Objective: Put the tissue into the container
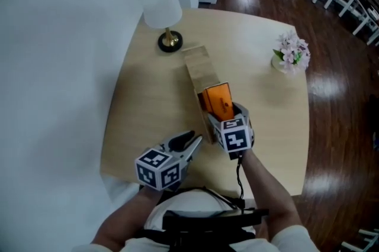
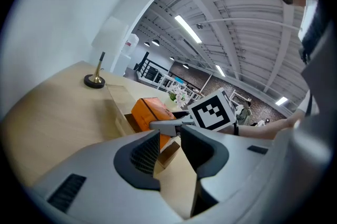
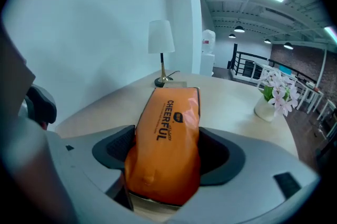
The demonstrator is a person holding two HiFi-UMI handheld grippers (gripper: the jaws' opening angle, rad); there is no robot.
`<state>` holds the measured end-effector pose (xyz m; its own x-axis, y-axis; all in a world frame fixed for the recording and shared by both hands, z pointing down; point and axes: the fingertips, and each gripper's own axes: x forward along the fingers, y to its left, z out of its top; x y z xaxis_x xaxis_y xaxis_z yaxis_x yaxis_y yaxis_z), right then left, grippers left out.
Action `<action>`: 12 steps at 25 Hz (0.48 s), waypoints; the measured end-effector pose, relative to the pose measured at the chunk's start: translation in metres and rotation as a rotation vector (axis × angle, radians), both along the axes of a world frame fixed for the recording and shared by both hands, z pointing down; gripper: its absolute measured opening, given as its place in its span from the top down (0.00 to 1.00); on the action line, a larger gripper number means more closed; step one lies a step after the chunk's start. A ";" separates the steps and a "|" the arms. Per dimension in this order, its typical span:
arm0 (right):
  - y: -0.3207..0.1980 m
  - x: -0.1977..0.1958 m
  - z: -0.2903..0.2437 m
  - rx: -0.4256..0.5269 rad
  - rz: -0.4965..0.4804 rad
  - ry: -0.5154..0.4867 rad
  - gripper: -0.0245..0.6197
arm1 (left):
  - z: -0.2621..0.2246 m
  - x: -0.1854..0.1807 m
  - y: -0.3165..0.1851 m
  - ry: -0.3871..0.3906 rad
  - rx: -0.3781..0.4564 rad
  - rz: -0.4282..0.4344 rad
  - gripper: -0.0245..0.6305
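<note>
Right gripper (image 1: 224, 115) tilts steeply down, jaws wide and clamped on the orange tissue pack (image 3: 166, 139), forearm (image 1: 266, 186) trailing behind. Left gripper (image 1: 190, 142) sits beside it, pointing towards it, jaws slightly apart, empty.

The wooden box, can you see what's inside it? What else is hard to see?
- Inside of the wooden container: in the head view, the orange tissue pack and the right gripper cover its near end.
- Small print on the pack: in the right gripper view, too small to read.
- Lamp shade: in the left gripper view, it fades into the white wall.
- Flowers: in the left gripper view, tiny and partly behind the right gripper.
</note>
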<state>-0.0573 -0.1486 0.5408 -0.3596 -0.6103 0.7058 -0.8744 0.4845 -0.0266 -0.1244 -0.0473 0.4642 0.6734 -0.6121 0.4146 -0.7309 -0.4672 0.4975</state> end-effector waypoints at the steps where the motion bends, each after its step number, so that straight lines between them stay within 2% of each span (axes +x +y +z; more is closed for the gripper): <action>1: 0.001 -0.003 0.005 -0.009 -0.008 0.014 0.37 | 0.001 -0.004 0.001 0.003 -0.003 -0.003 0.77; 7: 0.004 -0.016 0.028 -0.054 -0.037 0.074 0.37 | 0.004 -0.014 0.007 0.023 -0.015 -0.001 0.77; 12: 0.002 -0.017 0.046 -0.082 -0.027 0.058 0.35 | 0.005 -0.021 0.009 0.029 -0.019 -0.001 0.77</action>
